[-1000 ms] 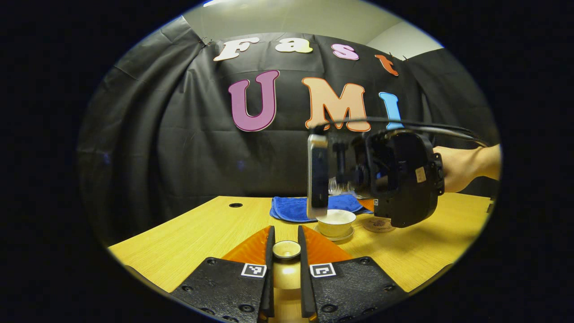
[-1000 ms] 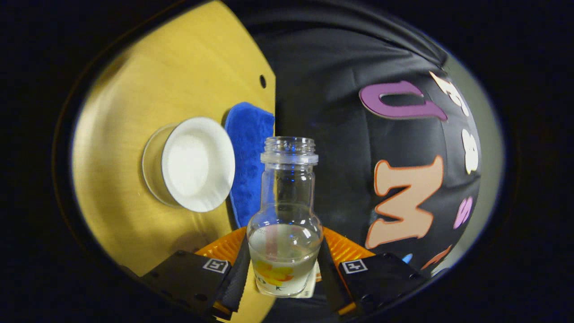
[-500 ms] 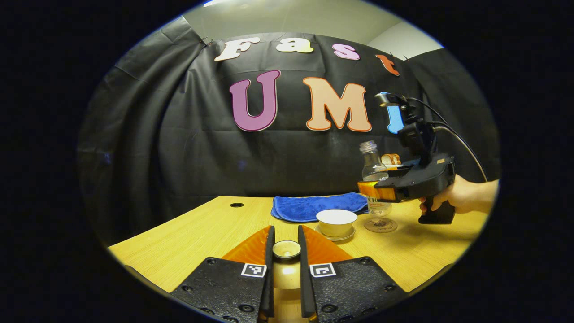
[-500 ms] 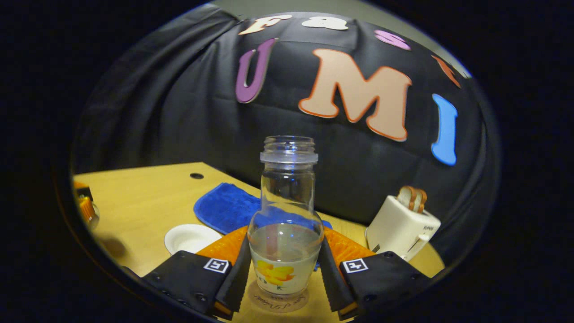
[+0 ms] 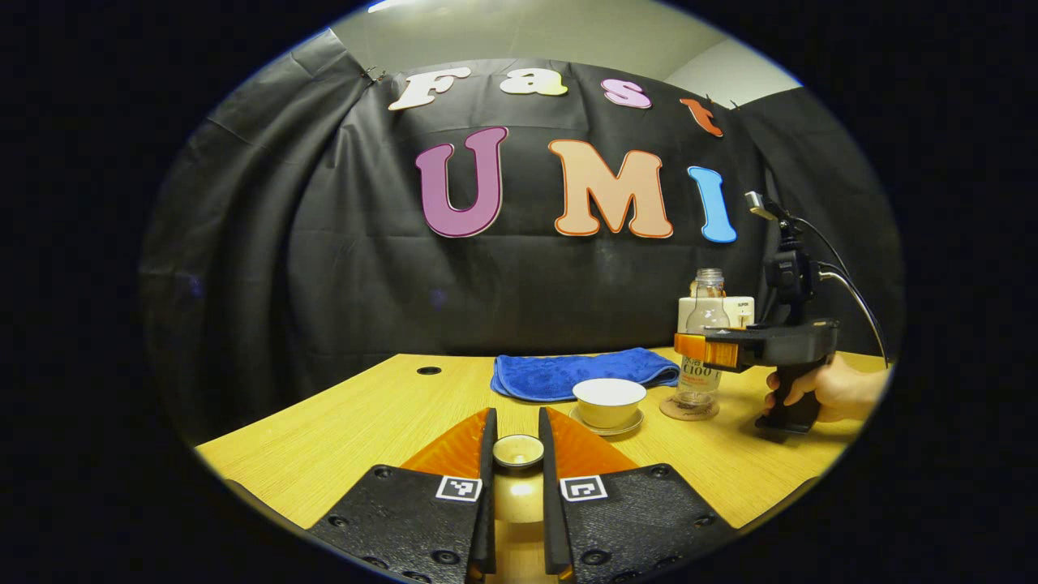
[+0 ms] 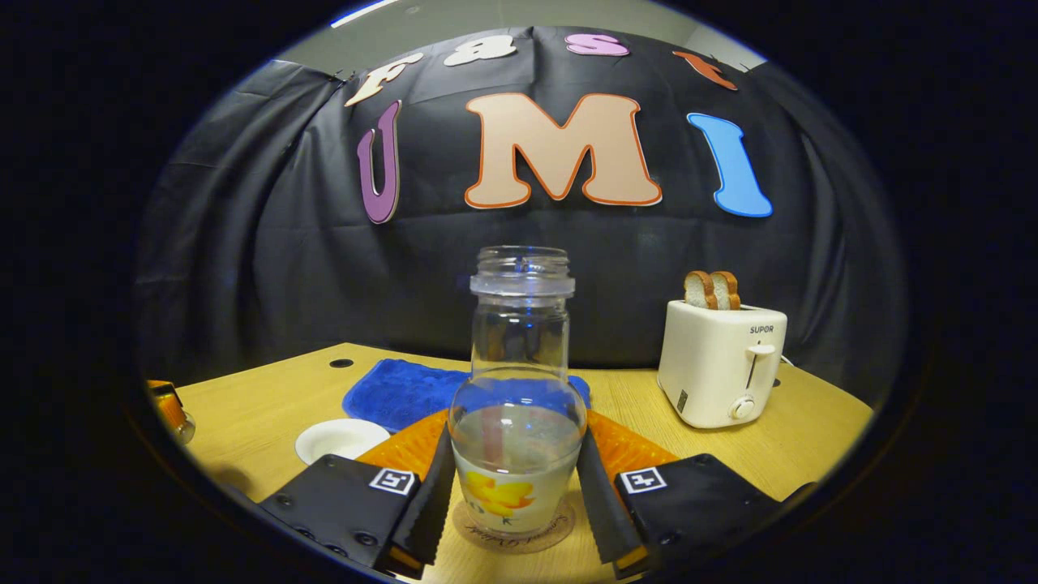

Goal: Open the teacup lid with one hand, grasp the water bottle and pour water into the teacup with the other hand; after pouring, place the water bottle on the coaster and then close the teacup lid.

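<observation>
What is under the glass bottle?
A round coaster sits under the bottle on the table; its rim peeks out around the base. Its middle is covered by the bottle.

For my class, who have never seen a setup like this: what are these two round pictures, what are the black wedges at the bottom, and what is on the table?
Each picture comes from a camera riding on a hand-held gripper that a person carries. The wedges are that gripper's own two fingers. In the left gripper view, the left hand-held gripper holds the teacup lid off the table; farther off, a hand carries the right one. In the right gripper view, the right hand-held gripper clasps the water bottle, upright on the coaster. On the wooden table also sit an open teacup on a saucer, a blue cloth and a toaster holding bread.
</observation>
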Available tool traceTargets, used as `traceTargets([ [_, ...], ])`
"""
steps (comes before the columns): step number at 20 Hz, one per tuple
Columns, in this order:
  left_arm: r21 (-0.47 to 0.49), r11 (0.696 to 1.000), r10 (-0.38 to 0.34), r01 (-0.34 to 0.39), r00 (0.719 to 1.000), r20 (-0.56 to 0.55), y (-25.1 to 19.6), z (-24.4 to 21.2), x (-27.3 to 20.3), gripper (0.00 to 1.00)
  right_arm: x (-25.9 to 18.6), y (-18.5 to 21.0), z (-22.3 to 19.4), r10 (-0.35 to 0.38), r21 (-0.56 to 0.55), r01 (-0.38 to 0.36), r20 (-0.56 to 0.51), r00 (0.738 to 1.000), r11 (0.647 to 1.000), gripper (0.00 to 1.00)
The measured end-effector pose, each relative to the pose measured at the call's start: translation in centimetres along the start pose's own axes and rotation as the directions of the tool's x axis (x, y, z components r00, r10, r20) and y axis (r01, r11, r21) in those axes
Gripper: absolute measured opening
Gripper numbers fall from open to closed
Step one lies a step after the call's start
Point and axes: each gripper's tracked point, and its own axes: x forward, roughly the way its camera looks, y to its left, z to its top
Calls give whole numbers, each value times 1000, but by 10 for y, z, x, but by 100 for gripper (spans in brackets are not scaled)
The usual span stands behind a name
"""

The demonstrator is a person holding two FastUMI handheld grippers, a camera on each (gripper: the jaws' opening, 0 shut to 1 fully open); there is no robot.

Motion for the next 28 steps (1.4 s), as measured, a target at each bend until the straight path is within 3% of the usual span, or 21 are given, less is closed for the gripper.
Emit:
traceTargets([
  [18, 0, 1000, 4, -4, 1000, -1, 2, 0, -1, 20, 1, -3, -12, 1, 17, -1, 12, 1000, 1000, 78],
  [20, 0, 1000, 4, -4, 1000, -1, 2, -1, -1, 20, 1, -7, -15, -18, 22, 18, 3, 1000, 1000, 82],
  [22, 0, 1000, 3, -3, 1000, -1, 2, -1, -1, 20, 0, -7, -14, -22, 26, 22, 0, 1000, 999, 96],
  [27, 0, 1000, 3, -3, 1000, -2, 2, -1, -1, 20, -4, -6, -11, -17, 22, 16, 23, 1000, 1000, 100],
  [28, -1, 1000, -5, 5, 1000, -1, 0, -1, -1, 20, -6, -5, -10, -14, 24, 13, 32, 999, 1000, 96],
])
